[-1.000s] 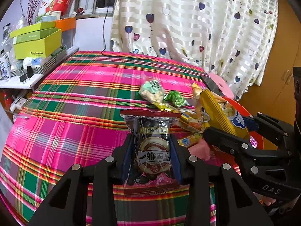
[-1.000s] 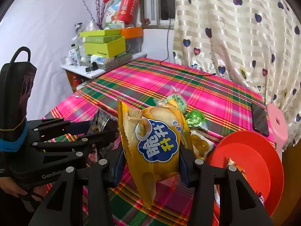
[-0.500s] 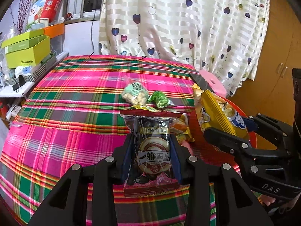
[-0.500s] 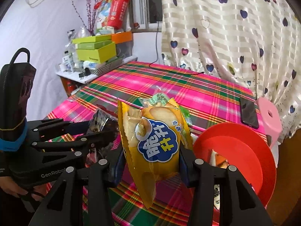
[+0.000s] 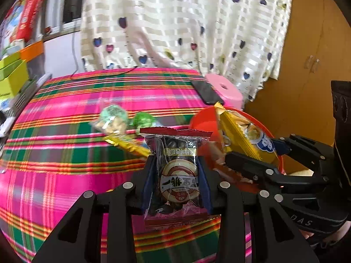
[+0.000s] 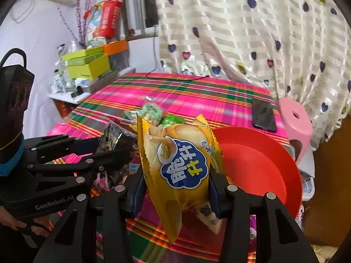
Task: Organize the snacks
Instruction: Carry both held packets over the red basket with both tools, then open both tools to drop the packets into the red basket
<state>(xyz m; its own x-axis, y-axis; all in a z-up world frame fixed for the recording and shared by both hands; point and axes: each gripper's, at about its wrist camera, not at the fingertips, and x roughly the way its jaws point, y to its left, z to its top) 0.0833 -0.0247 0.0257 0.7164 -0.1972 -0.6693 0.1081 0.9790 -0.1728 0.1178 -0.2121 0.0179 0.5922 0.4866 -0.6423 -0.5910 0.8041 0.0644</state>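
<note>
The dark snack packet (image 5: 178, 175) is a clear-windowed pouch with a red crimped top edge, a round cream-and-red label with Chinese characters and dark pieces showing through the film; it stands upright above the near part of the table. The yellow chip bag (image 6: 179, 171) is a puffy pouch with a blue cloud-shaped logo and pictured crisps, also upright, just left of the red bowl (image 6: 263, 160). The left gripper (image 5: 178, 186) is closed narrowly on the dark snack packet, its blue-padded fingers (image 5: 148, 182) pressing both sides of the pouch. The right gripper (image 6: 177, 188) is clamped on the yellow chip bag the same way, its pads squeezing the bag's lower half. Farther back on the table lie a green-topped packet of pale snacks (image 5: 111, 120), a small green packet (image 5: 143, 120) just to its right, and a gold wrapper (image 5: 129, 145) nearer. The plaid tablecloth (image 5: 65, 157) is pink, green and orange. A black phone (image 6: 263, 115) lies at the far right edge, beside a pink stool (image 6: 295, 114). A cream curtain with hearts (image 6: 252, 28) hangs behind, and yellow-green boxes (image 6: 87, 64) are stacked on a shelf at the far left.
</note>
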